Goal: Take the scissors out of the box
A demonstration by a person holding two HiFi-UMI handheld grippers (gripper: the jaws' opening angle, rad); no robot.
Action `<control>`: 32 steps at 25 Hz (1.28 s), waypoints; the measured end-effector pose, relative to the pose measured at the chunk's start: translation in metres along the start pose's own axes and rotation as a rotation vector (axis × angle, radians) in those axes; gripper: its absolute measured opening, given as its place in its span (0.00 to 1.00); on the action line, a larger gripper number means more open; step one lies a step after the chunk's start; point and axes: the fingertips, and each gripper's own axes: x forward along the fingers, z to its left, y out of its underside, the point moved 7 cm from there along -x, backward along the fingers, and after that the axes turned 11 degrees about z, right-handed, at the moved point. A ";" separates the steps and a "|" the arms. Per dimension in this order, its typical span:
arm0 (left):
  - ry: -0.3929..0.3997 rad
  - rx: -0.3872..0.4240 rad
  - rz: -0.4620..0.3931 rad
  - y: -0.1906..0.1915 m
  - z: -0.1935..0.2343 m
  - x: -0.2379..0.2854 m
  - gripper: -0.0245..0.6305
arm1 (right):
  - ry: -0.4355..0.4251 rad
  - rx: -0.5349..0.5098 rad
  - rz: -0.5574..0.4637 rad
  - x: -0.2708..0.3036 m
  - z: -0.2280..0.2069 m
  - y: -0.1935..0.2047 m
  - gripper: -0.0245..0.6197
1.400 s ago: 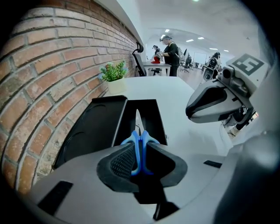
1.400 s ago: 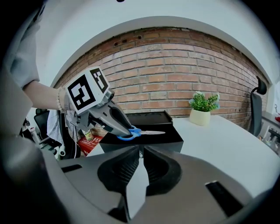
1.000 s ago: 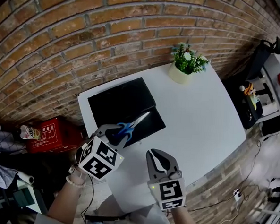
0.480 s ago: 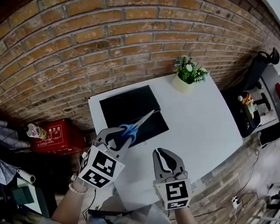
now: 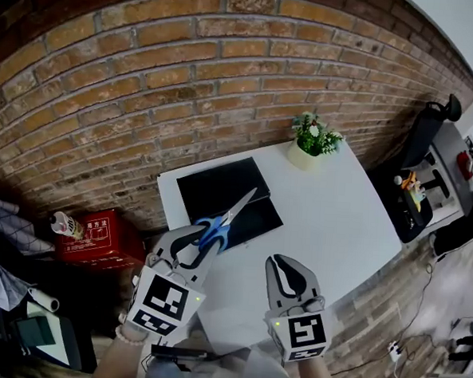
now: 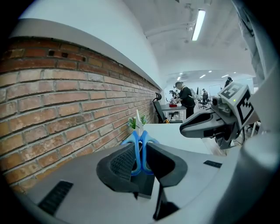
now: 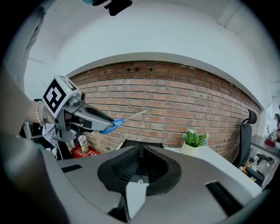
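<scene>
I'm holding the scissors (image 5: 223, 217) by their blue handles in the left gripper (image 5: 193, 241). Its jaws are clamping on them, and the blades are pointing up and away from me. Compared with a second ago, both grippers are riding higher. The scissors are now hanging well clear above the black box (image 5: 221, 183) on the white table (image 5: 338, 222). The right gripper (image 5: 291, 277) is hovering just beside, jaws together on nothing, as far as I'm making out. So the take-out part is looking basically done, and I'm guessing only setting them down is remaining.
</scene>
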 end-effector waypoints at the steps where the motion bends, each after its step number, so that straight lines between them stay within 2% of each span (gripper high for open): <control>1: -0.006 -0.008 -0.004 -0.001 0.000 -0.006 0.18 | 0.000 -0.006 -0.015 -0.003 0.001 -0.004 0.13; 11: -0.099 -0.078 -0.072 0.003 0.002 -0.063 0.18 | -0.019 -0.050 -0.095 -0.026 0.019 -0.033 0.13; 21: -0.178 -0.083 -0.156 -0.003 0.010 -0.108 0.18 | -0.040 -0.079 -0.106 -0.043 0.035 -0.054 0.13; 23: -0.186 -0.081 -0.162 -0.001 0.010 -0.112 0.18 | -0.042 -0.088 -0.093 -0.046 0.038 -0.055 0.13; 27: -0.193 -0.082 -0.178 0.001 0.009 -0.118 0.18 | -0.043 -0.078 -0.163 -0.046 0.040 -0.062 0.13; 32: -0.199 -0.098 -0.189 0.002 0.006 -0.124 0.18 | -0.051 -0.091 -0.119 -0.048 0.041 -0.060 0.13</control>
